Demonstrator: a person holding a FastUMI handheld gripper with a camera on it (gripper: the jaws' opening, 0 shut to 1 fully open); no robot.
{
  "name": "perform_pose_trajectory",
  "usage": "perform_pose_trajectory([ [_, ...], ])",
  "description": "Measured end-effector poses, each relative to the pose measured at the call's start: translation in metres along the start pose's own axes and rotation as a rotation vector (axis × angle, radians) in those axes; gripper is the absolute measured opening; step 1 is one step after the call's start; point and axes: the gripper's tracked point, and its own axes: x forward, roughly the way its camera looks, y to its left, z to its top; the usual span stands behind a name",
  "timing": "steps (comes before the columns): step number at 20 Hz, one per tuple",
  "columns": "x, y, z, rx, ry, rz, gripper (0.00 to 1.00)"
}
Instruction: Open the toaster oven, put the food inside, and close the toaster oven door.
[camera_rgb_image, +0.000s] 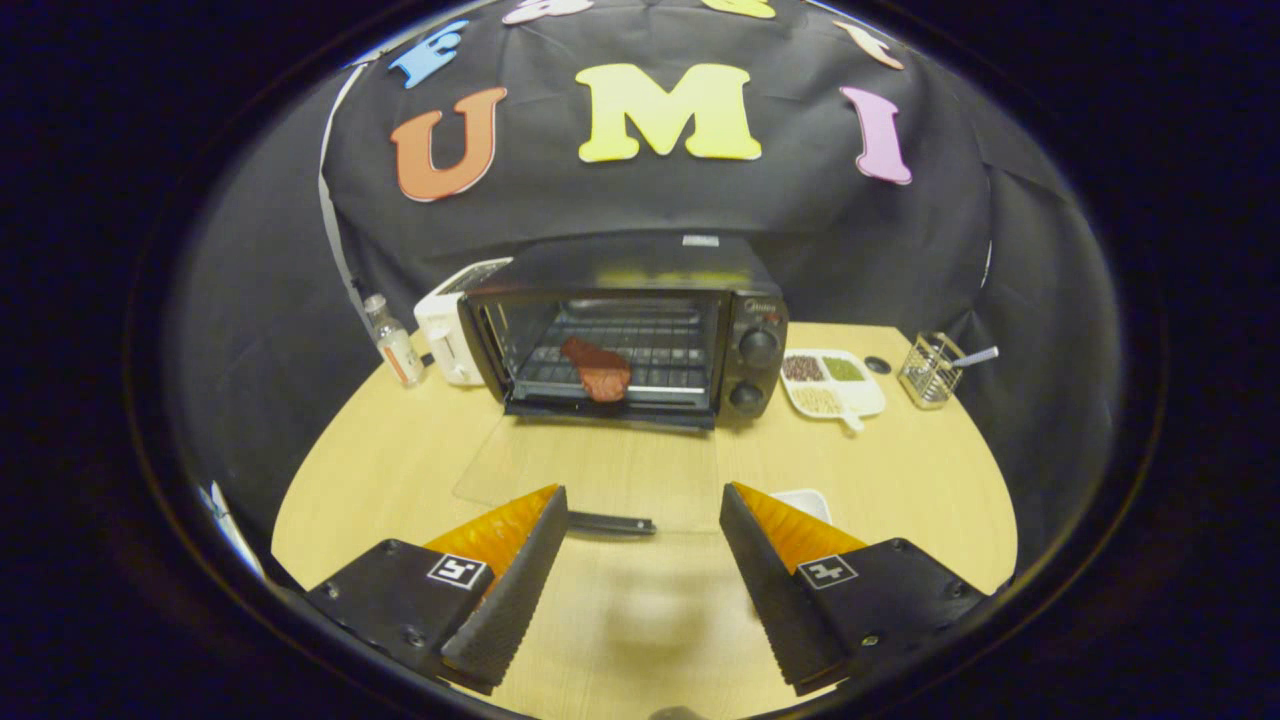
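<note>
Counter carries everything; toaster oven at 12 o'clock from the gripper, well beyond it, glass door dropped flat toward the fingers, door handle just ahead between the fingertips; toaster at the oven's 9, divided dish at its 3, wire basket past that; food already on the rack; gripper wide open, holding nothing. Judgement: closing step is next; get under the handle edge, swing the door up.
</note>
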Motion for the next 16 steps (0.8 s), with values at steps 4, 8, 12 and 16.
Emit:
perform_pose_trajectory([
  [4,0.017,0.012,-0.032,0.010,0.060,-0.001,0.98],
  [8,0.041,0.029,-0.061,0.022,0.134,0.006,0.98],
  [12,0.069,0.038,-0.083,0.015,0.199,-0.004,0.98],
  [16,0.091,0.040,-0.089,-0.008,0.237,-0.034,0.98],
])
